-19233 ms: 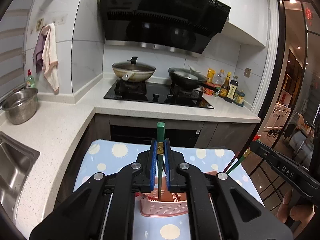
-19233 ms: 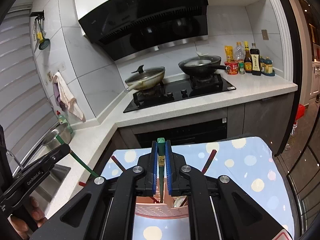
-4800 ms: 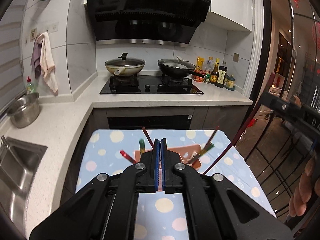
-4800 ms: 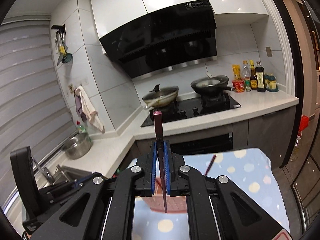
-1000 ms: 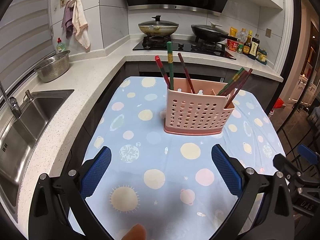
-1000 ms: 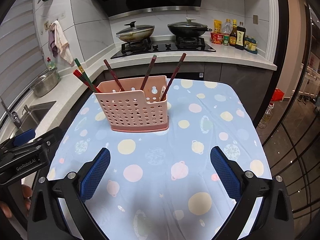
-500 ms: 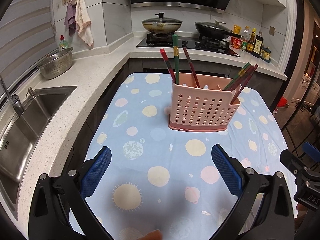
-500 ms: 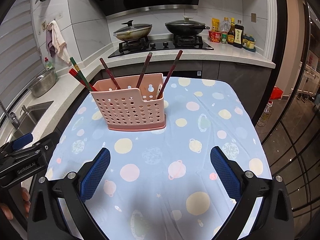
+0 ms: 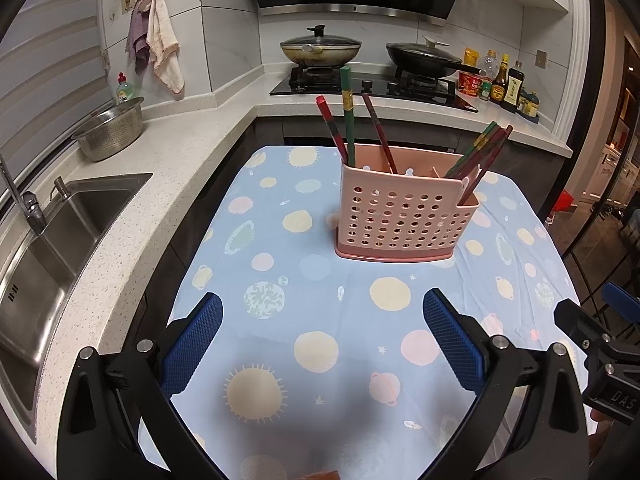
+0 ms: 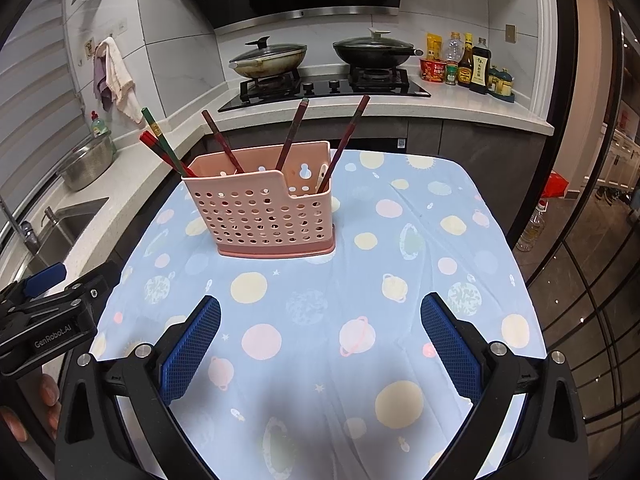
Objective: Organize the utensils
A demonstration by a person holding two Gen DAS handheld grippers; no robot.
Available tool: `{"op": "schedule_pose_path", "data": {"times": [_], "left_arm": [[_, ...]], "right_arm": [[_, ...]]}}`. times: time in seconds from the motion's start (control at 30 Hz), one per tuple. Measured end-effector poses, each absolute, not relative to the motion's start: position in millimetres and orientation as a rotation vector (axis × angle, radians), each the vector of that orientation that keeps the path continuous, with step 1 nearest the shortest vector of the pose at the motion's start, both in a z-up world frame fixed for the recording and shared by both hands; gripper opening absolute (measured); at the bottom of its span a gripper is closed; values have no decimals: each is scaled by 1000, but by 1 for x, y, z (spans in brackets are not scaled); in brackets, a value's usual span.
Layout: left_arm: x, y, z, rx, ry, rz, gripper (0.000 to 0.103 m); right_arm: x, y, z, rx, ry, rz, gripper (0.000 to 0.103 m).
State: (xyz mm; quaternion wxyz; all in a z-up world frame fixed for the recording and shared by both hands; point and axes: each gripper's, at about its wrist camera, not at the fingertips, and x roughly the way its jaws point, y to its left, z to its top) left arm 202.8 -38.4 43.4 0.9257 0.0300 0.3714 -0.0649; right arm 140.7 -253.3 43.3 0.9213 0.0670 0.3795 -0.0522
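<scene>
While the pink utensil basket [image 9: 404, 216] stands upright near the middle of the planet-print tablecloth [image 9: 320, 320], chopsticks [image 9: 348, 120] lean out of it at both ends (green, red and dark ones). Nearer than the basket, the left gripper [image 9: 322, 334] and the right gripper [image 10: 320, 336] both hang spread wide and grip nothing, with bare cloth between each and the basket. Left of the basket, the cloth's edge meets the white counter [image 9: 168, 152]; to its right, the cloth drops off toward open floor.

A pink perforated plastic utensil basket [image 9: 404, 220] stands on the planet-print tablecloth [image 9: 320, 320], toward its far side. Red and green chopsticks [image 9: 348, 116] stand inside it. A steel sink [image 9: 48, 232] lies left; the black stovetop [image 9: 372, 86] lies behind.
</scene>
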Motion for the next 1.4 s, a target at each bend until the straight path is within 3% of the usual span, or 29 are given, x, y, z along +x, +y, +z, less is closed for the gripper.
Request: {"op": "schedule_pose_path", "data": {"times": [1.4], "left_arm": [[206,-42,37,63,778,-138,96]], "right_arm": [[141,-250,38,124,796,-103,96]]}}
